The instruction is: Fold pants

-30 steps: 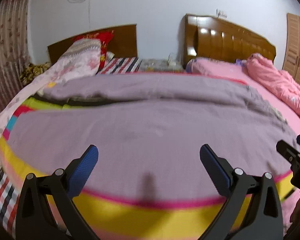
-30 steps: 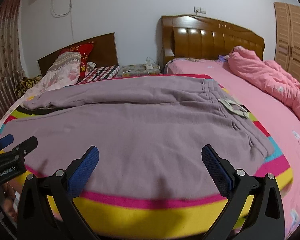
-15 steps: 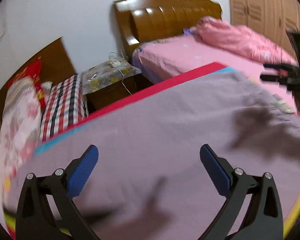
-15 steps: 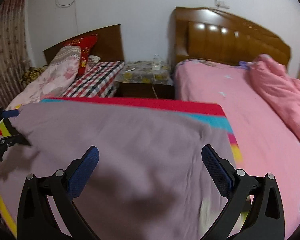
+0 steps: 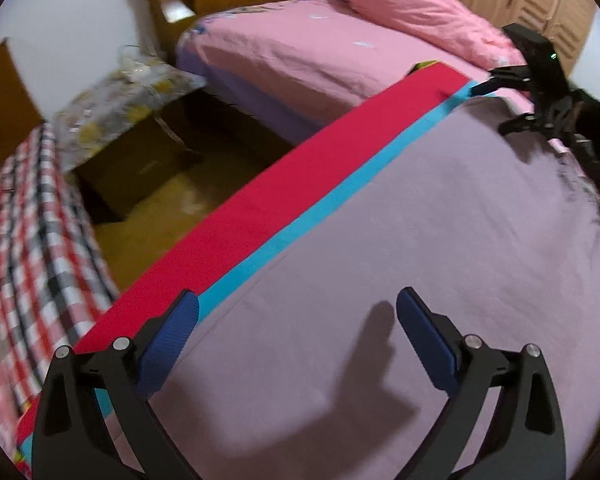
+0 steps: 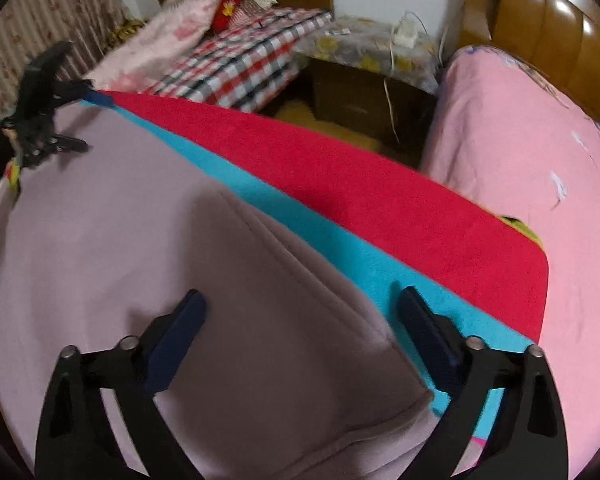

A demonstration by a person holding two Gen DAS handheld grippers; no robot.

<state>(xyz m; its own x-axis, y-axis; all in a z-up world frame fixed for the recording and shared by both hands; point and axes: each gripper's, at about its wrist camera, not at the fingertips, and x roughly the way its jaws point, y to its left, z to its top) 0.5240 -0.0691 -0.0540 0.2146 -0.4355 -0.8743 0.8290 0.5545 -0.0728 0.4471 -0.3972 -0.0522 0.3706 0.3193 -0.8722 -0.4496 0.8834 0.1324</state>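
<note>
Mauve pants (image 5: 420, 240) lie spread flat on a mat with a cyan band (image 5: 320, 216) and a red band (image 5: 300, 176). My left gripper (image 5: 298, 320) hangs open over the pants' far edge beside the cyan band, with nothing pressed between its pads. It also shows at the upper left of the right wrist view, left gripper (image 6: 88, 122). My right gripper (image 6: 302, 320) points down over a far corner of the pants (image 6: 260, 320). Its jaws are closing, the fabric edge lies between them, and the pads are not pressing on it. The right gripper (image 5: 496, 108) also appears far right in the left wrist view.
Beyond the mat's far edge is a gap with floor (image 5: 172, 208) and a nightstand under a floral cover (image 6: 364, 56). A pink bed (image 6: 520, 152) with a wooden headboard (image 6: 552, 24) lies to the right. A plaid-covered bed (image 6: 244, 64) with pillows lies to the left.
Both grippers have swept from the mat's near yellow edge across the pants to the far red and cyan edge and tipped downward. The right jaws have narrowed a little.
</note>
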